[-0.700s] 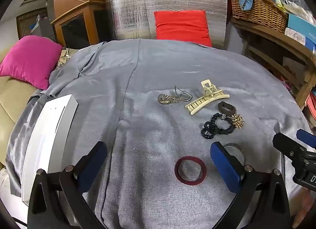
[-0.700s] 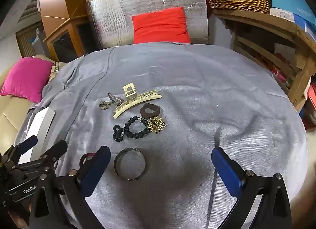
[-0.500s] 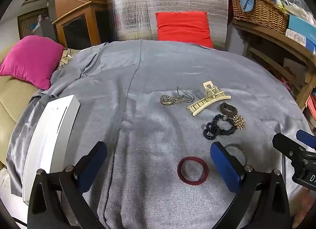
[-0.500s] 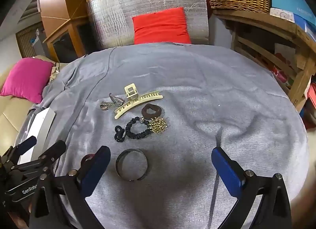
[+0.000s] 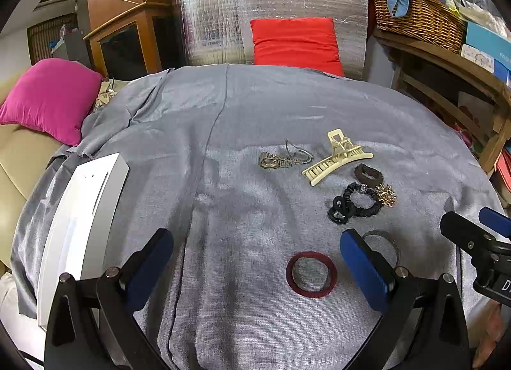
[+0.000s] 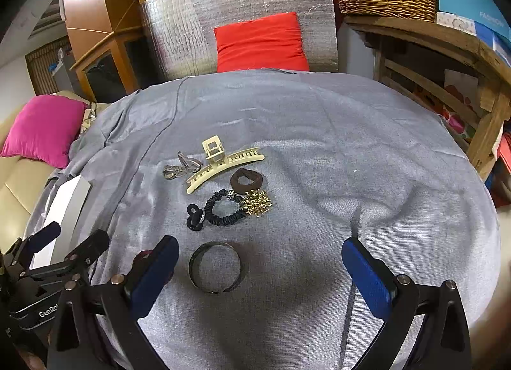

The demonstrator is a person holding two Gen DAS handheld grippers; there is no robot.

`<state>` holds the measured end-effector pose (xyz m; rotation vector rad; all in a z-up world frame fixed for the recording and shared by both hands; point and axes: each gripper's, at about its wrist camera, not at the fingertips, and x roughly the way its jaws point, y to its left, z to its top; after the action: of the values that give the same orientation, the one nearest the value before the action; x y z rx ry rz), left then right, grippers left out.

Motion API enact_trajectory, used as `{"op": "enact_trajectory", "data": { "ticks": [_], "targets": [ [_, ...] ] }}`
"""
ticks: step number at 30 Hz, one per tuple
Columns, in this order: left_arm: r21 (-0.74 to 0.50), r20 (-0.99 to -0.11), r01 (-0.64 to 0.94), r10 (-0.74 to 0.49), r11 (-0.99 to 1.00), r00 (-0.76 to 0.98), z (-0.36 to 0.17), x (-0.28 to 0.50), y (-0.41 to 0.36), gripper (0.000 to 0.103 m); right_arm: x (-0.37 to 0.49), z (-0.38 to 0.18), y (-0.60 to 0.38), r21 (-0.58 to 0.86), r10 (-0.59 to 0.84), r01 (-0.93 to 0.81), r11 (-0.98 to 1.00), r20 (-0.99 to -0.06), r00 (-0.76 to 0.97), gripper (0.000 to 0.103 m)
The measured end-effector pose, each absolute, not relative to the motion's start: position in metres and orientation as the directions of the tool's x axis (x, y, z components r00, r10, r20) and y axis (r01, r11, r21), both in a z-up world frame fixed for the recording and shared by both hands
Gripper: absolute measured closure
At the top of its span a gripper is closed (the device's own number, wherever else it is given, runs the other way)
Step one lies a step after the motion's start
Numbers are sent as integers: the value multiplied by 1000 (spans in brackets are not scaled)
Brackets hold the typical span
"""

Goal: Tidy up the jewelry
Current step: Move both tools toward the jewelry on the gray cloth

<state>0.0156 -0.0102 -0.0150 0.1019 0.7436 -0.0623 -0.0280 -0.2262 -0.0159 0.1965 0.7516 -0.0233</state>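
We hold both grippers low over the grey cloth (image 5: 242, 108), nothing in either; left gripper (image 5: 255, 269) fingers spread wide, right gripper (image 6: 260, 274) fingers spread wide too. Jewelry lies loose on the cloth, centre-right: red bangle (image 5: 311, 279) just ahead of left gripper, near its right finger; dark metal cuff (image 6: 214, 267) between right gripper's fingers but further fwd, not touched. Beyond them: black scrunchie (image 6: 223, 211) w/ gold spiky ornament (image 6: 257, 205) touching it; brown hair tie (image 6: 246, 180) just behind; cream claw clip (image 6: 220, 164) next to a small chain piece (image 6: 179, 168). White box (image 5: 80, 226) at cloth's left edge, well apart from the rest.
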Motion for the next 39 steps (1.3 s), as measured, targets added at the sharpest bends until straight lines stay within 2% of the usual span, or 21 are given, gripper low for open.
{"op": "enact_trajectory", "data": {
  "ticks": [39],
  "targets": [
    [96,-681,72,12,993,732,-17,17,-7,0,-29,-15,-225,169,53,85,982,-677,734,0]
  ]
}}
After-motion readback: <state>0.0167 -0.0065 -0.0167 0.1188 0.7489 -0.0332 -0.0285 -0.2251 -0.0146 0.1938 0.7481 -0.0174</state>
